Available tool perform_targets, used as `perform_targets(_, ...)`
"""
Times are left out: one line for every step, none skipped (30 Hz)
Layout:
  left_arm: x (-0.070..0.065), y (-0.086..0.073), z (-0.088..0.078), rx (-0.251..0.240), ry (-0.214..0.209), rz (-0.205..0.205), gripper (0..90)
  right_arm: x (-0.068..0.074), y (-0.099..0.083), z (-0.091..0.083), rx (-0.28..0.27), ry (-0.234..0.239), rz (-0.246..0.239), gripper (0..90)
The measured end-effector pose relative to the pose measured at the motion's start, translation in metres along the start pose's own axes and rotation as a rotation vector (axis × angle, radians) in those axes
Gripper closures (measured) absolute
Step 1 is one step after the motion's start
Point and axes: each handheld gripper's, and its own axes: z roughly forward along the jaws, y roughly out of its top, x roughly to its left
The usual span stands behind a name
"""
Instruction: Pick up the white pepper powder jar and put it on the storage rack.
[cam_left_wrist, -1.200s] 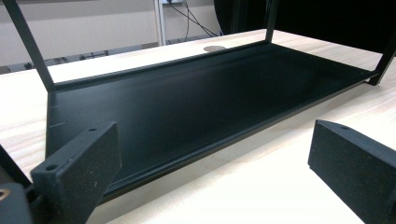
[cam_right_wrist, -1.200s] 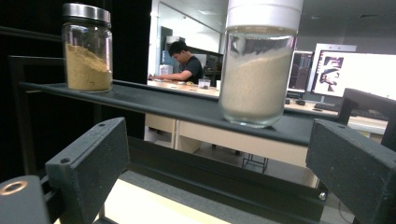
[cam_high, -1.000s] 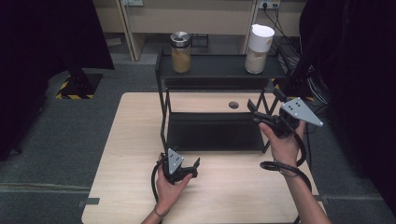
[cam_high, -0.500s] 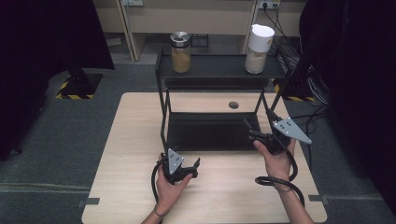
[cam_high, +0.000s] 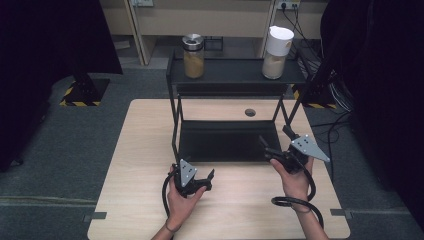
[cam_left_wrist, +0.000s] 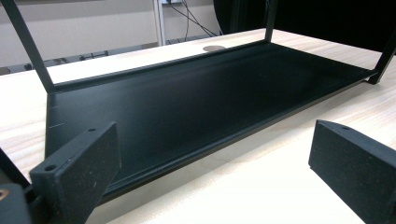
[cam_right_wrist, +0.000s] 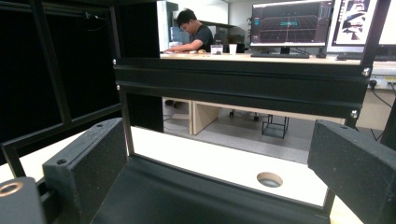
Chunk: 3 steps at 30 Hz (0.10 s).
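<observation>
Black two-tier metal rack (cam_high: 235, 75) on a wood table (cam_high: 135, 150) — matte lower tray, bare. Left gripper (cam_high: 200, 181) and right gripper (cam_high: 277, 142) both gape wide, holding nothing.

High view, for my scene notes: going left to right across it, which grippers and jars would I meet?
Left gripper → glass jar with the metal lid on the black rack's top shelf → white-lidded jar → right gripper.
</observation>
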Motion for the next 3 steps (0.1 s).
perform_targets(-0.0001,-0.0001,-0.0001,-0.001,0.000,0.000,1.6,0.0001,0.0008,-0.0006,-0.002,-0.001,-0.002,5.1)
perform_targets(0.0000,-0.0001,0.0000,-0.001,0.000,0.000,1.6,0.0000,0.0015,-0.0012,-0.005,0.001,-0.003,5.1)
perform_targets(-0.0002,-0.0001,0.0000,0.000,0.000,0.001,1.6,0.0001,0.0021,-0.0020,-0.008,0.001,-0.003,5.0)
